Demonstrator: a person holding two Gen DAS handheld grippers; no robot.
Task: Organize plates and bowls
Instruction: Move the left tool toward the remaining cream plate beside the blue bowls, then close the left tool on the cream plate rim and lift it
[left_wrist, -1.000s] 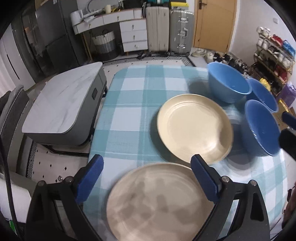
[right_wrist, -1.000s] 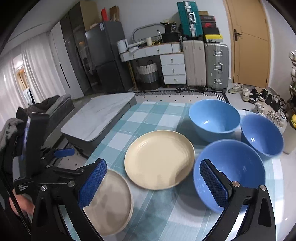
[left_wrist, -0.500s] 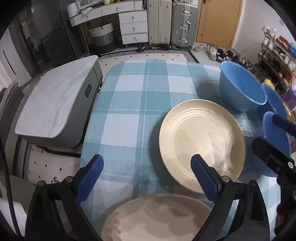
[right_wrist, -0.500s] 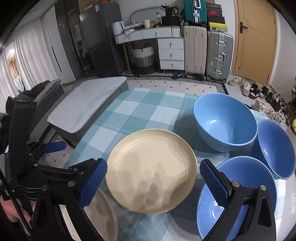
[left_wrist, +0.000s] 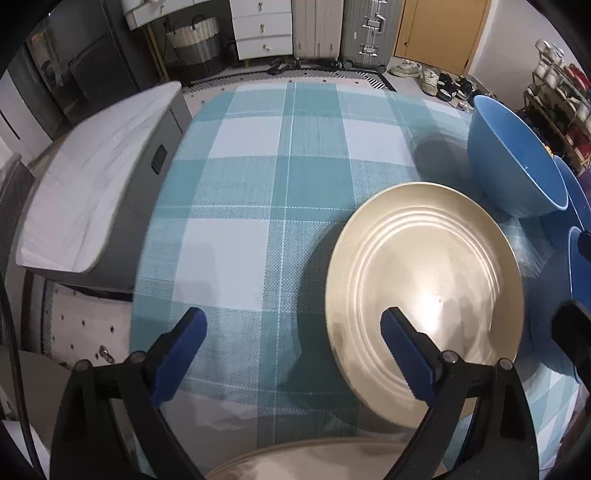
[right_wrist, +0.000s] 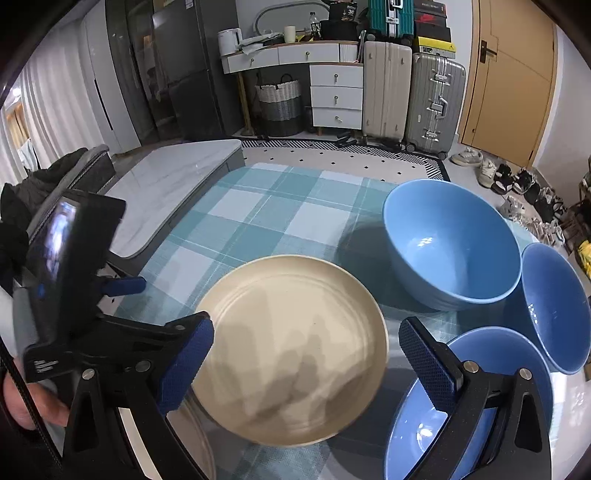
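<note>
The round cream plate with ring grooves (right_wrist: 291, 347) lies flat on the blue-and-white checked tablecloth (left_wrist: 280, 192), and it is the best thing to tell places by. The left gripper (left_wrist: 293, 354) hangs just over the near left edge of this plate, its blue jaws wide apart with nothing in them, likely so it can slide in and pinch the rim. The right gripper (right_wrist: 306, 362) hangs over the same plate, jaws also wide apart and empty. Behind the plate to the right sits the big blue bowl (right_wrist: 448, 245). Two smaller blue bowls (right_wrist: 554, 306) sit to the right of the plate, close together, maybe so they can be stacked. A second pale plate (left_wrist: 332, 461) lies just in front of the cream plate, partly hidden. Nothing is stacked yet.
</note>
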